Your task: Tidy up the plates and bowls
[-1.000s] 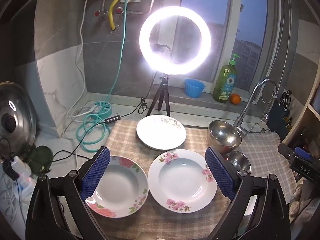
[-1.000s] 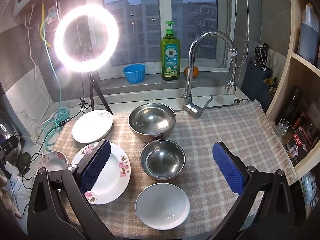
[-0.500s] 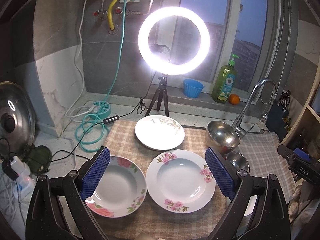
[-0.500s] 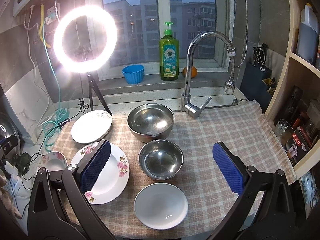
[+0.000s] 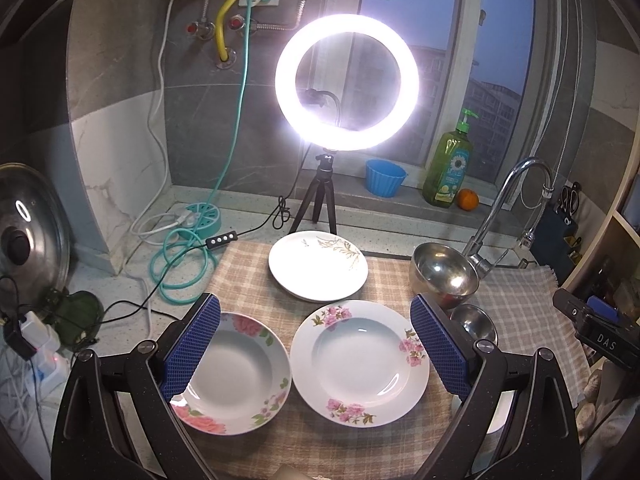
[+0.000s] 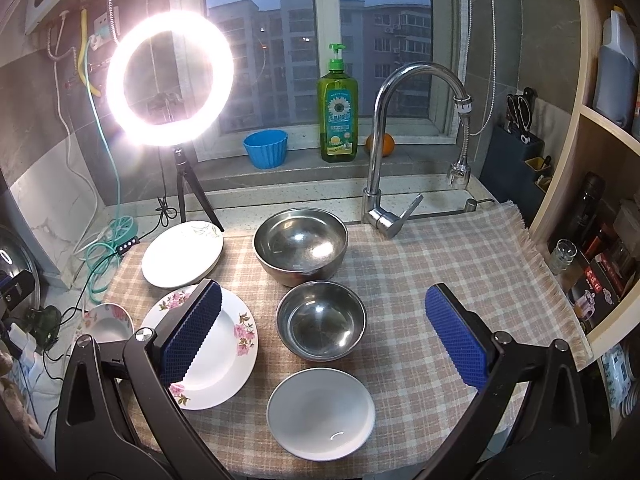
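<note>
On the checked cloth (image 6: 452, 256) lie two floral soup plates: one with big pink roses (image 5: 236, 376) at the left and one with small pink blossoms (image 5: 360, 364) (image 6: 216, 352) beside it. A white plate with gold sprigs (image 5: 318, 266) (image 6: 182, 254) sits behind them. A large steel bowl (image 6: 300, 244) (image 5: 444, 274), a small steel bowl (image 6: 322, 326) (image 5: 474, 322) and a white bowl (image 6: 322, 414) stand in a row to the right. My left gripper (image 5: 316, 350) is open above the two floral plates. My right gripper (image 6: 324, 336) is open above the small steel bowl. Both are empty.
A ring light on a tripod (image 5: 346, 80) stands at the back with cables (image 5: 180, 264) at its left. A tap (image 6: 400, 140), a green soap bottle (image 6: 337, 114), a blue cup (image 6: 266, 148) and an orange (image 5: 467, 200) are by the window. A pot lid (image 5: 28, 232) is far left; shelves (image 6: 600, 208) at the right.
Both views have shifted very slightly; the plates and bowls have not moved and both grippers stay open.
</note>
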{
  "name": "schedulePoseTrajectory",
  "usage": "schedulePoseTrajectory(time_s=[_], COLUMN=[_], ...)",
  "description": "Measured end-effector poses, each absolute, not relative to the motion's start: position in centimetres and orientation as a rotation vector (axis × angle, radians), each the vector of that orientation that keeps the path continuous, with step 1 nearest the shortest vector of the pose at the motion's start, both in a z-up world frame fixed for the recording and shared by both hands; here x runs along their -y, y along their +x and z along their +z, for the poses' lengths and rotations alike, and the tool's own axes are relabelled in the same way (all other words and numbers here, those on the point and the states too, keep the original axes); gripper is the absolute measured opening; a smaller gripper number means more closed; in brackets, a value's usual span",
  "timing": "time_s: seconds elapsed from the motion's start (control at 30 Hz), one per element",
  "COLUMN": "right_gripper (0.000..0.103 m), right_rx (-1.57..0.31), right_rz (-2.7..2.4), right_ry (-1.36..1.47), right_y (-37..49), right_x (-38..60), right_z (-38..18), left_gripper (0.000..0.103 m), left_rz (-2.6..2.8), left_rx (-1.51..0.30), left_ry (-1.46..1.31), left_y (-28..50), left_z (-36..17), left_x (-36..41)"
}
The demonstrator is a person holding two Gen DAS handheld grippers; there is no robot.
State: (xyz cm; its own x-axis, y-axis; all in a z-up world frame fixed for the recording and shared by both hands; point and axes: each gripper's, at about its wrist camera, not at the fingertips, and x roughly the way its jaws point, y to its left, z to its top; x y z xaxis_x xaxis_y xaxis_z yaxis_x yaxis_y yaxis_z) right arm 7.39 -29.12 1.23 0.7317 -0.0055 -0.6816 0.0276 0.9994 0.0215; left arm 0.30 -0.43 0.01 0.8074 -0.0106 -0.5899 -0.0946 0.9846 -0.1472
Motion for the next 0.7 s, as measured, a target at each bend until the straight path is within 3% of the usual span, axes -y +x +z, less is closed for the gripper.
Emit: schedulePoseTrajectory(time_s=[0.7], right_gripper=[0.103], right_rx=[-0.754], right_rz=[-0.017], right_ry=[0.025], right_y=[7.48], right_x=[28.69], right_z=[0.94], left_gripper=[0.096], left_rz=[0.045], left_rx=[-0.634], left_ry=[-0.175], left_y=[0.42], left_z=[-0.04], left_x=[0.23])
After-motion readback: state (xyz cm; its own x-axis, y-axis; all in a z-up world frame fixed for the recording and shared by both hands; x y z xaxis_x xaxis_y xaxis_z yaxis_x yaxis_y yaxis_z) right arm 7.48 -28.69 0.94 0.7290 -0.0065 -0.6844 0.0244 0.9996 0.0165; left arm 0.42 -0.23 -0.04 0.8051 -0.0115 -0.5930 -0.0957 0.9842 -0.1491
